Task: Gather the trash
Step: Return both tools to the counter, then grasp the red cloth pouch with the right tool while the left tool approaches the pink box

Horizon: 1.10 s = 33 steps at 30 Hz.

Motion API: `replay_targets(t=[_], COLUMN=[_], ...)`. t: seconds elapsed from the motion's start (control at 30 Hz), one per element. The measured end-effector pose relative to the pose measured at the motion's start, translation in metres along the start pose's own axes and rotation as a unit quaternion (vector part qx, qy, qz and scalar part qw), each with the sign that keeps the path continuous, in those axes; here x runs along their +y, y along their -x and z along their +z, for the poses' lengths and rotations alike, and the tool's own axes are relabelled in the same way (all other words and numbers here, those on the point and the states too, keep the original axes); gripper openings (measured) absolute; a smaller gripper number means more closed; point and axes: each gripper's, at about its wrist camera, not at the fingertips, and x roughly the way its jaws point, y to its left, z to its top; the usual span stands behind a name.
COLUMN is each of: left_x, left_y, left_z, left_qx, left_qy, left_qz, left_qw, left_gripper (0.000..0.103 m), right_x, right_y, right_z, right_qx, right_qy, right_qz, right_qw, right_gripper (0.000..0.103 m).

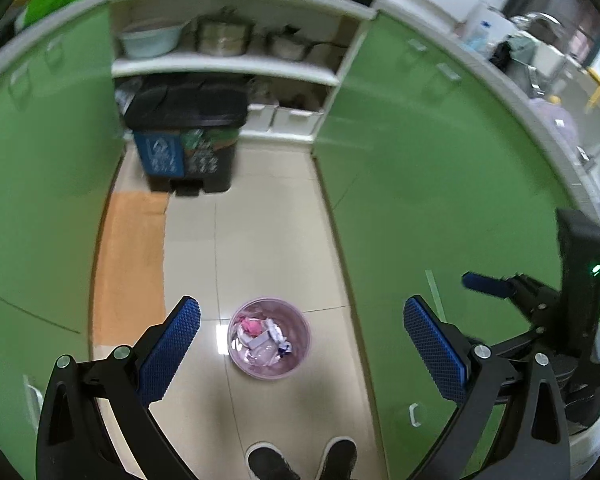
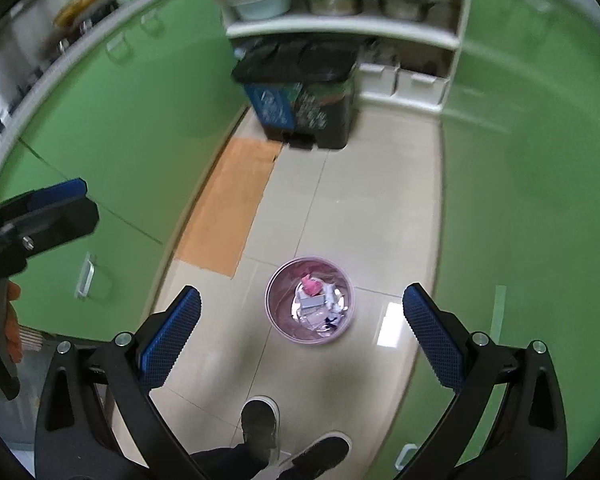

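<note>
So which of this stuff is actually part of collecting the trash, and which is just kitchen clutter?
Part of the job:
- small pink bin on the floor, trash inside
- big black pedal bin at the far end
- left gripper, open
- right gripper, open

Just lying about:
- pots on the shelf
- basin
- orange mat

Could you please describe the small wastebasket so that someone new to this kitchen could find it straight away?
Look down the tiled floor between the two runs of green cabinets. The pink wastebasket stands alone mid-aisle, just ahead of the person's shoes. Unlike the tall black pedal bin against the far shelves, it is small, round, lidless and translucent, with crumpled trash inside.
</note>
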Motion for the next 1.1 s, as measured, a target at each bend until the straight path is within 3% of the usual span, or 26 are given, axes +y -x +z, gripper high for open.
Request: replay_targets(t=[0.27,0.4,0.5,0.7,0.9,1.1], left_x=[-0.113,-0.179,-0.229,-0.338,-0.432,-0.490], left_y=[0.112,0.147,0.155,0.159,0.141,0.114], left_z=[0.059,0.078,0.087,0.081,0.072,0.065], left_qx=[-0.008,-0.016,-0.015,0.000,0.030,0.055], left_qy=[-0.072,-0.126,-0.163,-0.256,-0.321,-0.351], left_qz=[-0.027,-0.061,-0.092,-0.154,-0.199,-0.220], left_qw=[0.9970,0.9900,0.9821,0.9545,0.9256,0.9085], left_gripper=[0.098,0.098,0.098,0.098,0.098,0.098], right_x=[-0.048,-0.083,-0.116,-0.171,-0.218,-0.267], right_y=[0.217,0.300,0.356,0.423,0.461,0.465], right_z=[0.002,-0.018,-0.049,-0.109,-0.154,-0.171], right_qx=[-0.069,-0.101,-0.125,-0.151,-0.159,-0.153], right_qy=[-0.075,-0.119,-0.166,-0.253,-0.314,-0.342], right_qz=[-0.059,-0.102,-0.142,-0.198,-0.244,-0.255], right_qw=[0.993,0.982,0.968,0.935,0.904,0.891], right_gripper=[0.099,0.099,0.099,0.099,0.099,0.099])
